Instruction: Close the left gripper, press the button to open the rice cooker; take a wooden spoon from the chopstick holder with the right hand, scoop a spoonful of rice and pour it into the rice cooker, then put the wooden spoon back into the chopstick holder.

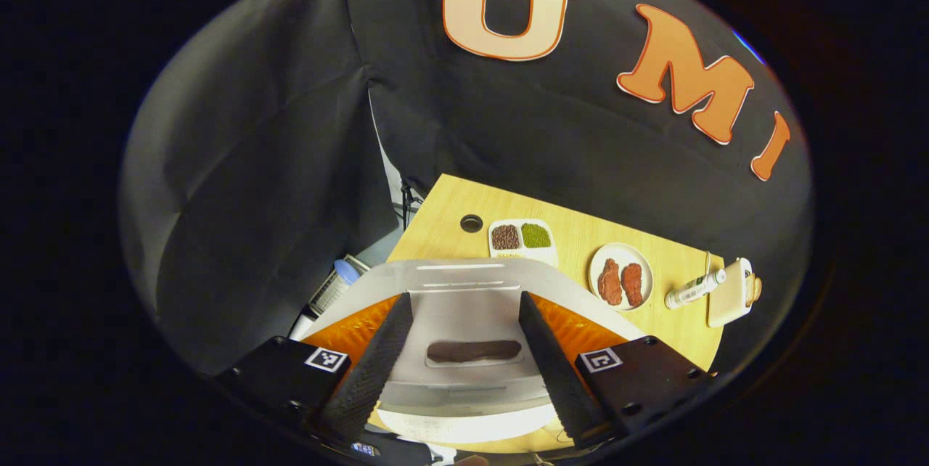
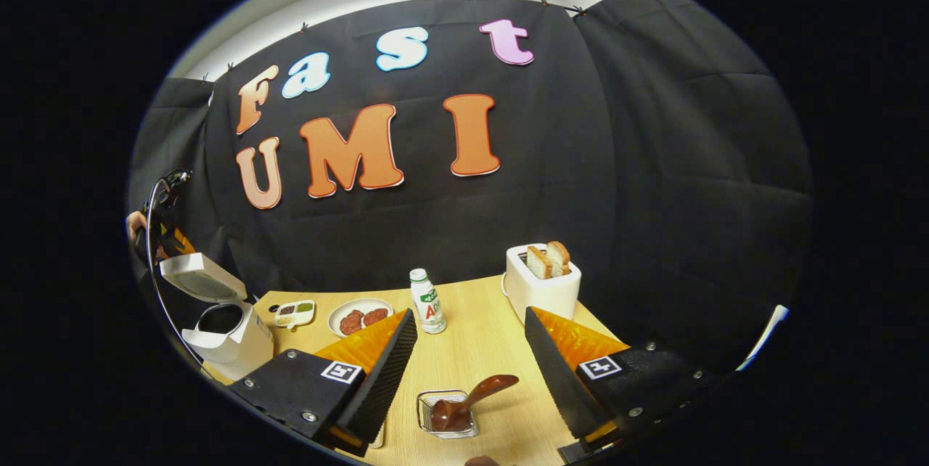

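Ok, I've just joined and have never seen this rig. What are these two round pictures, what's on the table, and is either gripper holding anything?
There is no robot arm: a person carries a two-finger gripper in each hand, and each has a camera looking along its fingers. In the left gripper view, the left gripper is open above the rice cooker. The right gripper view shows the cooker's lid raised. There the right gripper is open above the wooden spoon, which rests in its small holder. Neither holds anything. On the table are also a divided dish, a plate, a bottle and a toaster.
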